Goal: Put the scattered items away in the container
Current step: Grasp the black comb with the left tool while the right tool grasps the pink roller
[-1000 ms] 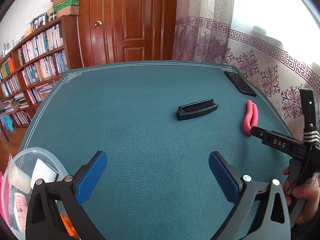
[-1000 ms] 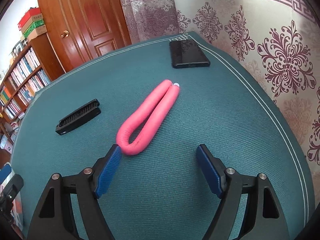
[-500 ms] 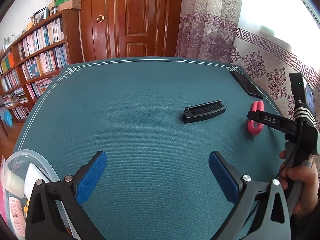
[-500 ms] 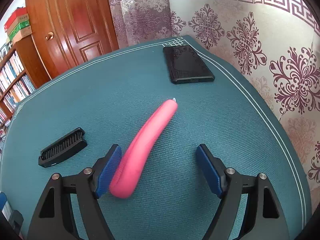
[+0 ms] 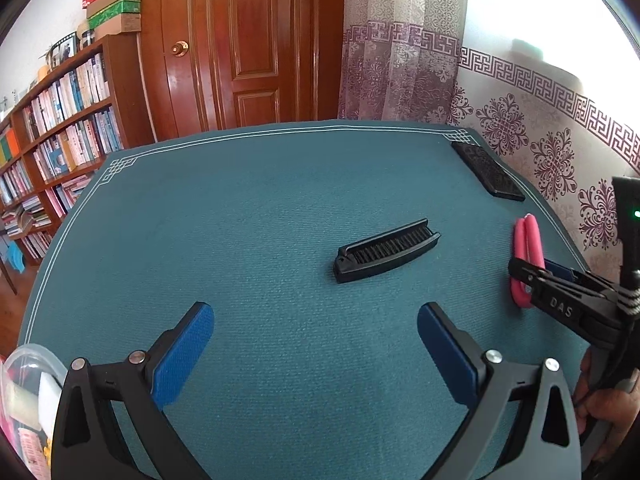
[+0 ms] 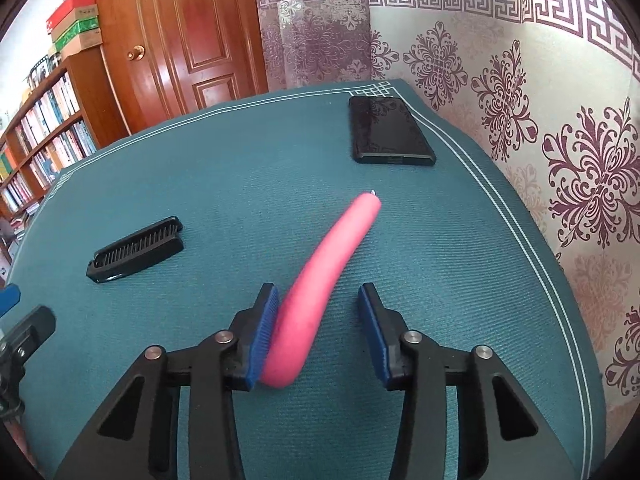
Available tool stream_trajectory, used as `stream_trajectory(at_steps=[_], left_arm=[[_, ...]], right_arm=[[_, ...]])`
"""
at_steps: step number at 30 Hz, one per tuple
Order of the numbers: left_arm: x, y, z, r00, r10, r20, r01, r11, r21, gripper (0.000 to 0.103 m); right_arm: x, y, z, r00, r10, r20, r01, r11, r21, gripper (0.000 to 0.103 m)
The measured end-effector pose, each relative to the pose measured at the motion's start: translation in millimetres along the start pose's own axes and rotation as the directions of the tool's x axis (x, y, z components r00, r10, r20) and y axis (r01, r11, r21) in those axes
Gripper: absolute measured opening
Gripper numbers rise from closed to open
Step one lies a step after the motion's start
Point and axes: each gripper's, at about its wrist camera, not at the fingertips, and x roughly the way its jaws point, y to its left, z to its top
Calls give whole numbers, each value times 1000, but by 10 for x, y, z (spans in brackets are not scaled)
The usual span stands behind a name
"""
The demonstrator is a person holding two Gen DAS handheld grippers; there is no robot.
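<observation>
A teal cloth with a white line border covers the worktop [image 5: 248, 216], which fills most of both views. Behind it stand a brown panelled door [image 5: 248, 40] and a bookcase [image 5: 60, 128] packed with books, with boxes stacked on top.

The left claw [image 5: 316, 344] hovers over bare cloth near the front edge, its blue pads spread wide with nothing between them. At its lower left, the rim of a clear plastic container [image 5: 36, 354] shows at the worktop's edge, with white and pink items inside; what they are cannot be made out.

The right claw [image 6: 318, 320], held by a hand [image 5: 604, 404] seen at the lower right of the left view, is partly closed around the bent end of a pink foam hair roller [image 6: 320, 276]. Its left pad touches the roller; the right pad stands clear of it, so nothing is clamped. The roller is folded double and lies on the right part of the worktop, its free ends pointing toward a black phone [image 6: 388, 130] that lies flat near the far right corner.

A black folding comb [image 5: 386, 250] lies left of the roller, apart from it, in the middle of the cloth.
</observation>
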Motion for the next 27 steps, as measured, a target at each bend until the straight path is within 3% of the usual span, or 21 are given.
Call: stream_trajectory(at_steps=[14,19,23,27], left_arm=[[566,-258,377,998,5,-66,2,994,113,102],[647,-381,415,996,-29,-81,44,980,194,102],[728,-491,405,997,1,-77,21,957,288,102],[830,-515,428,996,12,-87,14,955,295,102]], right_arm=[[-62,-229,-60,994,108,3,-108,993,50,45],[-70,-234,-53,993,118,1,-118,991,59,45],[-76,-267,-58,991,137,0,-136,987,86,45],[-88,-280,-66,989,147,4,-147,984,97,46]])
